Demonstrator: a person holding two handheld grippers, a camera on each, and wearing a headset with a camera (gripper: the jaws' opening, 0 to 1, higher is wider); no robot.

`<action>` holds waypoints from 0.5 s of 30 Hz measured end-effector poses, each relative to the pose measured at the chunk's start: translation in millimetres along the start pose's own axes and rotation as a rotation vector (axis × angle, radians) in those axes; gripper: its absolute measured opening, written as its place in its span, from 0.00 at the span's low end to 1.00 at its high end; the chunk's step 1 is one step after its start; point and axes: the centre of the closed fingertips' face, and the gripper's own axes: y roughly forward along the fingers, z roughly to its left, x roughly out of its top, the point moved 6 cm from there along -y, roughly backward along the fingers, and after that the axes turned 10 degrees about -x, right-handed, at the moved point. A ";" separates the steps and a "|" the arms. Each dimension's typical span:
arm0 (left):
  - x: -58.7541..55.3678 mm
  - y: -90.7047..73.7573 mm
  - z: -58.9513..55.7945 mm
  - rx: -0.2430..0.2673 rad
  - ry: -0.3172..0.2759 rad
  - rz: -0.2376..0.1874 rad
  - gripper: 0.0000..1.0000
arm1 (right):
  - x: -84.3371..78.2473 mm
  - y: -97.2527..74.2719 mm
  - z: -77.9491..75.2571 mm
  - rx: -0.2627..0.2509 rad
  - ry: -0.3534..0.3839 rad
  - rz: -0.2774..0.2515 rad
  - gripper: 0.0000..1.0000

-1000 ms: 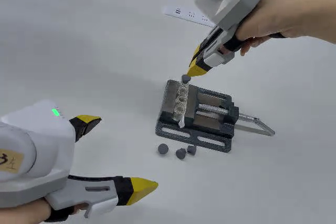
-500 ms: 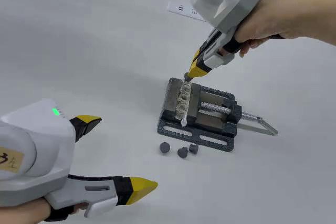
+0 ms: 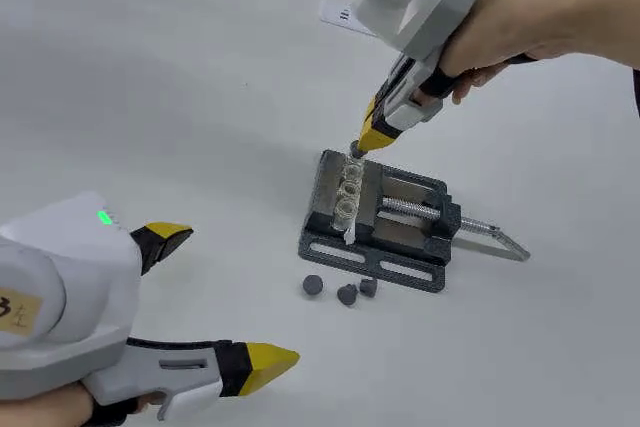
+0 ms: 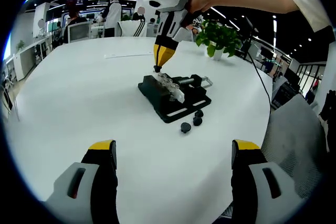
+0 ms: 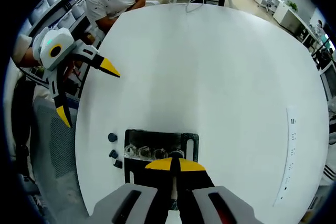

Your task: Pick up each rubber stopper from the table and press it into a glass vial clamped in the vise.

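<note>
The right tool (image 3: 363,140) is clenched on a rubber stopper (image 3: 355,150). Its yellow tips point down at the 12 o'clock end of the row of glass vials (image 3: 347,192) clamped in the black vise (image 3: 405,232), and the stopper sits at the end vial's mouth. Three loose stoppers (image 3: 346,294) lie on the white surface (image 3: 150,97) just beside the vise, at its 6 o'clock. The left tool (image 3: 237,293) hovers released with its jaws wide apart, at 8 o'clock and well apart from the vise.

Matt black metal vise (image 3: 410,237), glossy clear glass vials (image 3: 348,190), dull rubber stoppers (image 3: 346,293), smooth table (image 3: 150,97).
</note>
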 end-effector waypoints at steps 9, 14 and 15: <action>0.6 3.0 1.3 -0.005 -0.002 0.004 0.89 | 2.5 1.1 -2.0 0.011 -0.048 0.046 0.00; 0.5 5.4 2.7 -0.007 -0.009 0.005 0.89 | 1.4 3.5 -8.1 0.028 -0.029 0.033 0.00; -0.1 6.0 3.0 -0.008 -0.010 0.005 0.89 | 1.3 3.0 -6.7 0.025 -0.028 0.034 0.00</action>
